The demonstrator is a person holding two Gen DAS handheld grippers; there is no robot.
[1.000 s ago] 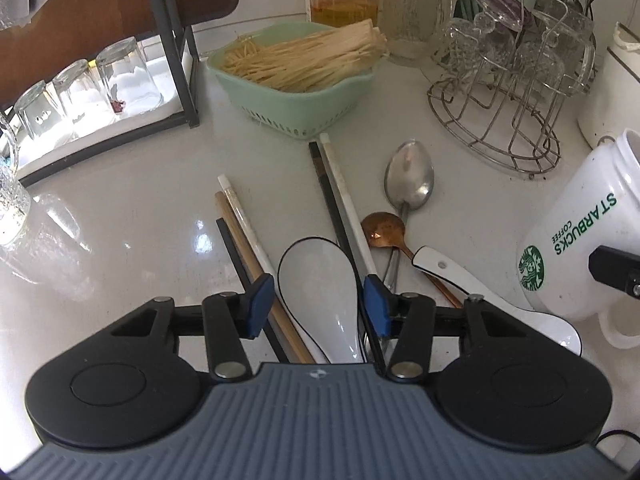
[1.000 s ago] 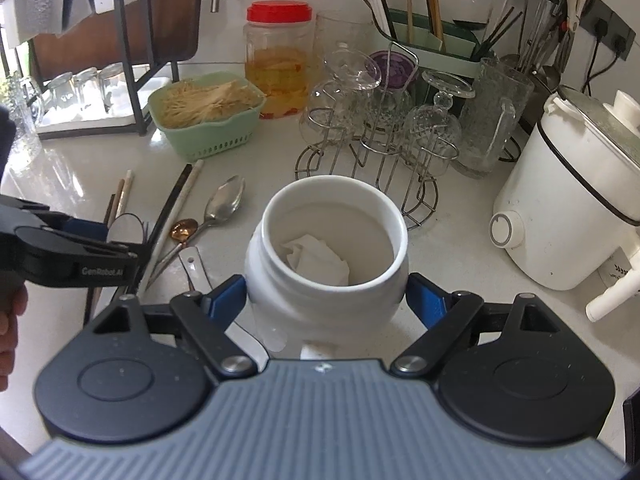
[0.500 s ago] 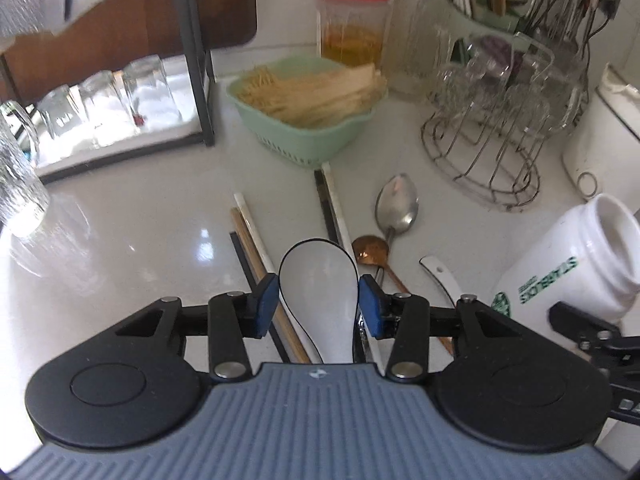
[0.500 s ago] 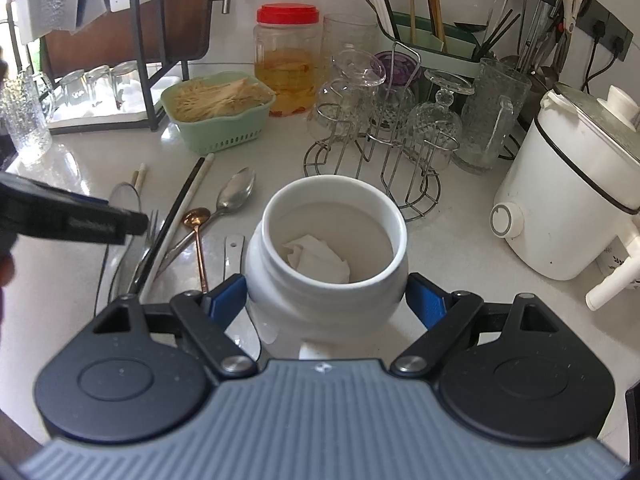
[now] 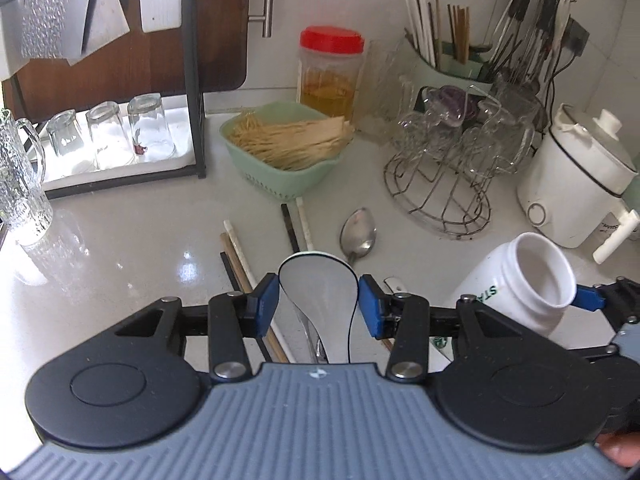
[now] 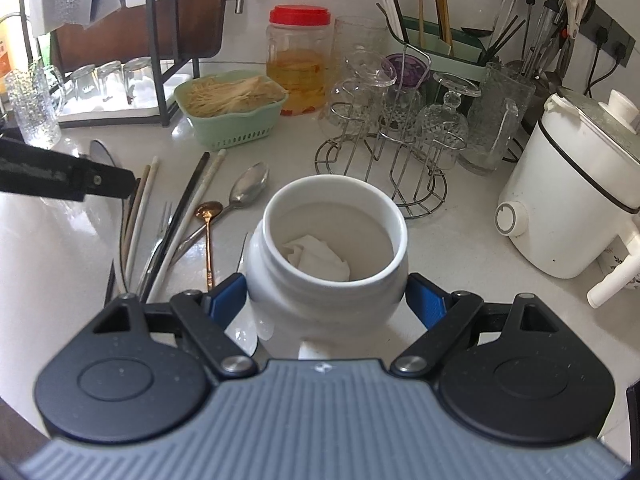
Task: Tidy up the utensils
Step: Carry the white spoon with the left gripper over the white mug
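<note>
My left gripper is shut on a white ceramic spoon with a black rim and holds it lifted above the counter. My right gripper is shut on a white Starbucks mug, which has crumpled white paper inside; the mug also shows at the right of the left wrist view. On the counter lie several chopsticks, a steel spoon, a small copper spoon, a fork and a second white spoon beside the mug.
A green basket of sticks, a red-lidded jar, a wire rack of glasses, a white electric pot, a utensil holder at the back, and a shelf of upturned glasses at the left.
My left gripper has closed on the white ceramic spoon and lifted it off the counter. The right gripper keeps hold of the mug, which has risen slightly.
</note>
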